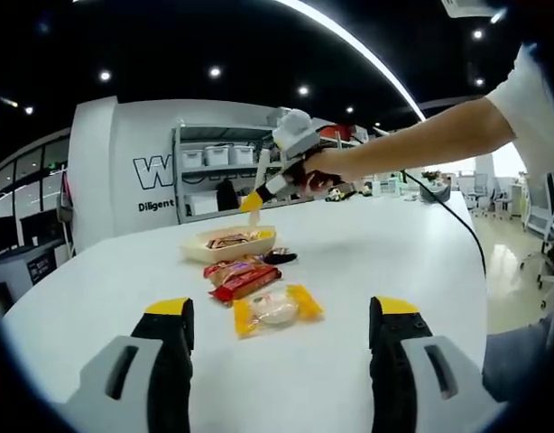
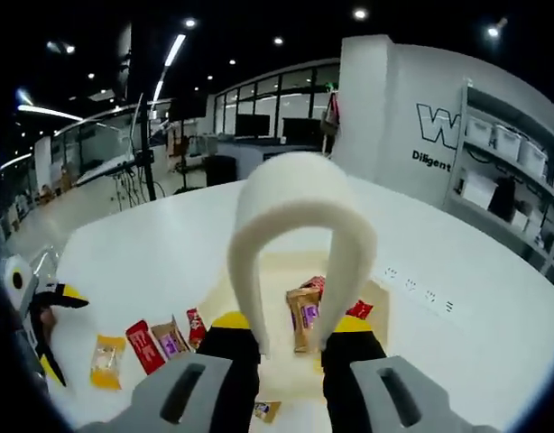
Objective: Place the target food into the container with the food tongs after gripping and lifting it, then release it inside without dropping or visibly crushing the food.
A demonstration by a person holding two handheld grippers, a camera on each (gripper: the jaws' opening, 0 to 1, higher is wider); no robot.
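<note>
The white table (image 1: pixel 367 271) carries everything and spreads out ahead of both grippers. On it the shallow cream container (image 1: pixel 228 244) sits well ahead of the left gripper (image 1: pixel 281 338) and directly under the right gripper (image 2: pixel 290 347), which seems to be hanging over it so that a release lands inside rather than on the table. In the right gripper view the white food tongs (image 2: pixel 300 244) arch up from between the jaws, their looped end toward the camera and both arms running down into the container; the jaws press on the two arms from either side, so this gripper is clamped around the tongs and squeezing them together. Between the tong tips stands a brown and purple snack packet (image 2: pixel 303 317), upright and apparently pinched there, already inside the container walls with a red packet (image 2: pixel 358 309) just beyond it. I judge the carry is finished and only the letting go remains; easing the squeeze gently should drop the packet a short way without crushing it. In the left gripper view the left gripper's jaws stand wide apart with nothing between them, held back near the table edge, probably to keep out of the way. Just ahead of it lies a yellow-wrapped pastry (image 1: pixel 277 309), then red packets (image 1: pixel 244 276) closer to the container, likely waiting their turn.
</note>
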